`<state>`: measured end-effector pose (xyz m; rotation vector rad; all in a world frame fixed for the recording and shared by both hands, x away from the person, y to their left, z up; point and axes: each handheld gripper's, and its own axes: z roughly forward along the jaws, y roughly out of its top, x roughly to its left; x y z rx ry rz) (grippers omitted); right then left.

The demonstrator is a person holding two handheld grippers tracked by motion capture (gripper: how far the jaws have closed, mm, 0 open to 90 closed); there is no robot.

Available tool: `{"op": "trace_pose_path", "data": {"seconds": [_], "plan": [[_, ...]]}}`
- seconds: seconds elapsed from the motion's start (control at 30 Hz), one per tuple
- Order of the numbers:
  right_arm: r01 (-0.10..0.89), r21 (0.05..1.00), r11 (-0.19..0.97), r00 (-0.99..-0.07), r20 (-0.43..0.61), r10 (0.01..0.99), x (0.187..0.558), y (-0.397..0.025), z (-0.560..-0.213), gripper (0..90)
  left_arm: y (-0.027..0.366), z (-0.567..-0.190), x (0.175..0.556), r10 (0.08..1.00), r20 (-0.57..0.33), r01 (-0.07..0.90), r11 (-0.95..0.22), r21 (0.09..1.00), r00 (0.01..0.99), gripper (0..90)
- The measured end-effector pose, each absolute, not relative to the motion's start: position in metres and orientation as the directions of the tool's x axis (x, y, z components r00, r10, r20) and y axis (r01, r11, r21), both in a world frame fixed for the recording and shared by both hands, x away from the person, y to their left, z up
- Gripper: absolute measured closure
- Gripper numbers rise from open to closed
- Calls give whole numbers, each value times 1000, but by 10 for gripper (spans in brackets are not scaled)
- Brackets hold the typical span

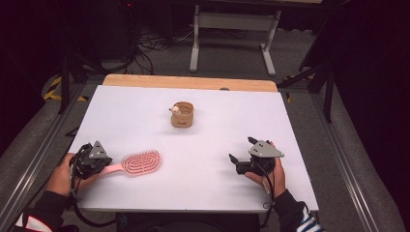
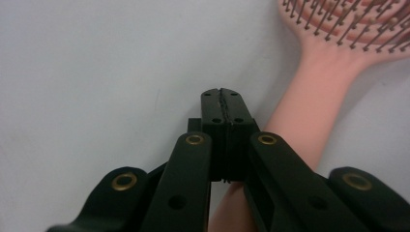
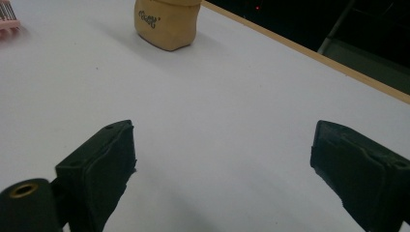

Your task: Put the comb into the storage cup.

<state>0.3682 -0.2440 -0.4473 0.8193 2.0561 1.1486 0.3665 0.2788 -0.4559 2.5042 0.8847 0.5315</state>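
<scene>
We see the left gripper (image 1: 104,162) at the near left of the white table (image 1: 203,188), held in the person's left hand (image 1: 60,176). In the left gripper view its jaws are pressed flat together with no gap and nothing between them — the pink hairbrush (image 1: 138,163) lies just beside them, its handle (image 2: 302,116) passing along the right side of the closed tips and running on under the gripper's linkage. Whether the jaws touch the handle we cannot tell. The brush rests flat on the table with its bristles (image 2: 348,21) up, its oval head pointing toward the middle of the table.

The right gripper (image 1: 241,154) sits at the near right, in the person's right hand (image 1: 270,176), low over the table. Its jaws stand wide apart and hold nothing — the right gripper view has bare white table between the two black pads (image 3: 104,159).

A small tan pouch (image 1: 182,115) stands upright toward the far middle of the table, well apart from both grippers and from the brush. A little white thing sits at its rim, too small for us to make out.
</scene>
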Motion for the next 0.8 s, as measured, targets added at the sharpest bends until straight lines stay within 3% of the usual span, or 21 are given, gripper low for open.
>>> {"op": "trace_pose_path", "data": {"seconds": [0.67, 0.8], "plan": [[195, 873, 448, -617, -246, 748, 372, -238, -448, 99, 277, -454, 336, 621, 182, 471, -725, 502, 762, 890], [189, 876, 444, -614, -247, 749, 372, -238, -447, 99, 277, -450, 336, 619, 190, 469, -730, 497, 762, 806]]}}
